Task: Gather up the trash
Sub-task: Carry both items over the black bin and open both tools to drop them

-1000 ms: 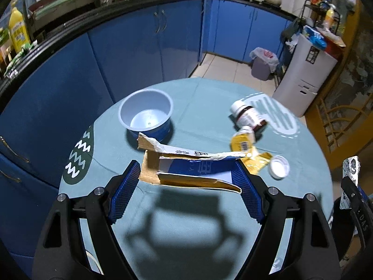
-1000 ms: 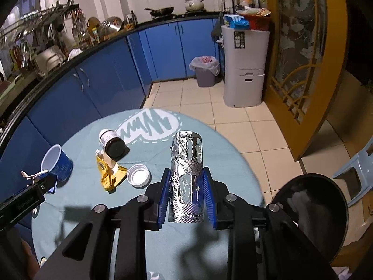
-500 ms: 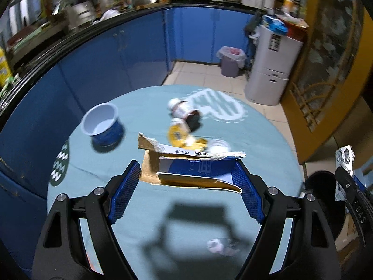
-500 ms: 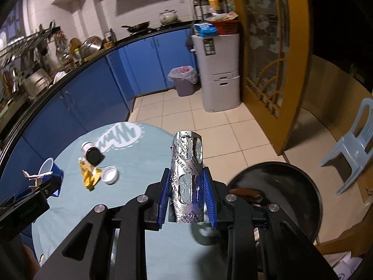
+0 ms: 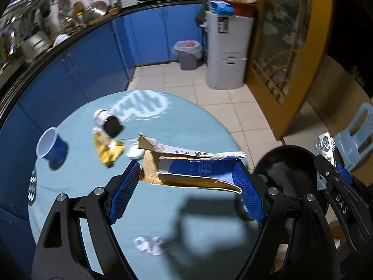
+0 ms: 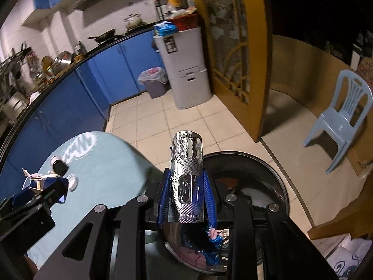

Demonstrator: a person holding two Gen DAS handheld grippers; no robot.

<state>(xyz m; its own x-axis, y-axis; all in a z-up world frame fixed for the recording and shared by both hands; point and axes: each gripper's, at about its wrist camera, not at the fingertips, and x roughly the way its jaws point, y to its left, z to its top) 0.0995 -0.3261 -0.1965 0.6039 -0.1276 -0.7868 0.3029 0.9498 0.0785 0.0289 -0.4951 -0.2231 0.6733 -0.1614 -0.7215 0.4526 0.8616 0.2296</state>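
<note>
My left gripper (image 5: 186, 177) is shut on a torn blue-and-brown cardboard box (image 5: 193, 168), held above the round teal table (image 5: 177, 121) near its right edge. My right gripper (image 6: 186, 186) is shut on a silver foil blister pack (image 6: 186, 172), held upright over the round black trash bin (image 6: 275, 182). The bin also shows in the left wrist view (image 5: 282, 163), with the right gripper (image 5: 328, 163) at its far side. On the table lie a dark jar (image 5: 109, 123) on its side, a yellow wrapper (image 5: 107, 149), a white lid (image 5: 132, 149), a blue cup (image 5: 52, 145) and a crumpled white scrap (image 5: 149, 245).
Blue kitchen cabinets (image 6: 98, 79) curve behind the table. A grey bin with a liner (image 6: 153, 81) and a white drawer unit (image 6: 186, 70) stand on the tiled floor. A light blue plastic chair (image 6: 342, 119) stands at the right. A cardboard box (image 6: 338, 252) sits beside the black bin.
Both grippers have swung right with their loads. The right gripper with the blister pack has come over the black bin. The left gripper with the cardboard has moved toward the table's right edge.
</note>
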